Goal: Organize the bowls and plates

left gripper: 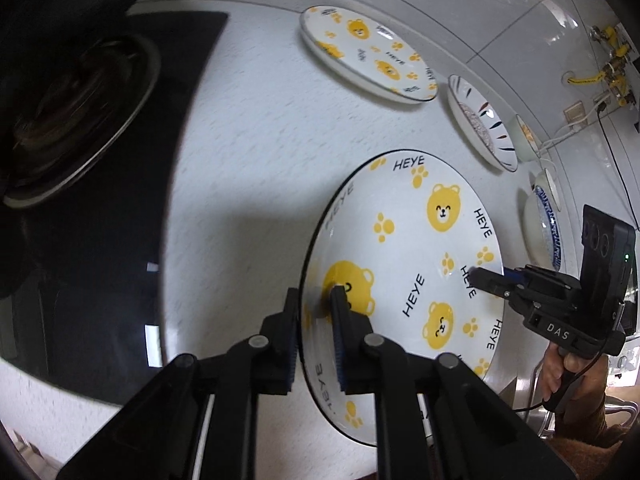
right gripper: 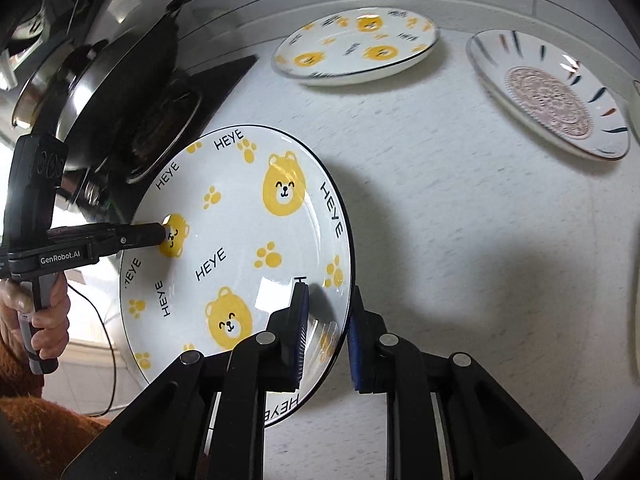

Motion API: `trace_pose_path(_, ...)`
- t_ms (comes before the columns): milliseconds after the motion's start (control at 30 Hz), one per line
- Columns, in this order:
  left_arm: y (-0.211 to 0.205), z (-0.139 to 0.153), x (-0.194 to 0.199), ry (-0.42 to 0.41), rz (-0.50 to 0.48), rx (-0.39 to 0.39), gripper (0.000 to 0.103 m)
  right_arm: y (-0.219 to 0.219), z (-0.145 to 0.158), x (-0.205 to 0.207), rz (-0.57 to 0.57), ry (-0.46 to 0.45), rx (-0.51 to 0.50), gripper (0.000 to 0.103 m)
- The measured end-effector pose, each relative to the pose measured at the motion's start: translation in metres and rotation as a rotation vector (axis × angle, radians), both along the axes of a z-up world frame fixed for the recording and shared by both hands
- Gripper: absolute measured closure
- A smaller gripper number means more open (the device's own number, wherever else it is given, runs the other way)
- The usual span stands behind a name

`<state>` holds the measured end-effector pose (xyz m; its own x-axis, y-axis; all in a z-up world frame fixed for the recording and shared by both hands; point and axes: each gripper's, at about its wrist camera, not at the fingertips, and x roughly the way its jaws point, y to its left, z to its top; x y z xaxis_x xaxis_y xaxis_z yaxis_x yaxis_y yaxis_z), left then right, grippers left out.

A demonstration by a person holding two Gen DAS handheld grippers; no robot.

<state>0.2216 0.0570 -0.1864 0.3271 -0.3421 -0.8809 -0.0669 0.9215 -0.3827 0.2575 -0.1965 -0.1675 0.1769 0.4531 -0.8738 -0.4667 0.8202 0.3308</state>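
A white plate with yellow bears and HEYE lettering (left gripper: pixel 404 264) is held above the counter by both grippers. My left gripper (left gripper: pixel 316 300) is shut on its left rim, and shows from the side in the right wrist view (right gripper: pixel 162 234). My right gripper (right gripper: pixel 328 300) is shut on its right rim, and shows in the left wrist view (left gripper: pixel 478 276). The same plate fills the right wrist view (right gripper: pixel 240 248). A second bear plate (left gripper: pixel 368 52) (right gripper: pixel 356 46) lies on the counter beyond. A striped plate with a pink centre (left gripper: pixel 480 120) (right gripper: pixel 548 96) lies to its right.
A black stove (left gripper: pixel 120 160) with a pan (right gripper: pixel 100 76) is at the left. More bowls, one with a blue pattern (left gripper: pixel 544 224), stand along the tiled wall at the right. Yellow gas fittings (left gripper: pixel 608 56) hang on the wall. The white speckled counter (right gripper: pixel 460 220) lies below.
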Motion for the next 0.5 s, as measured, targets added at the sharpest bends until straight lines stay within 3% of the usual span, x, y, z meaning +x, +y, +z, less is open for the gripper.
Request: trace_pose_path(500, 0.036, -0.027, -0.034, 0.041, 0.087, 0.016, 0.086, 0.041, -0.02, -0.016, 0.119, 0.032, -0.033, 0.087)
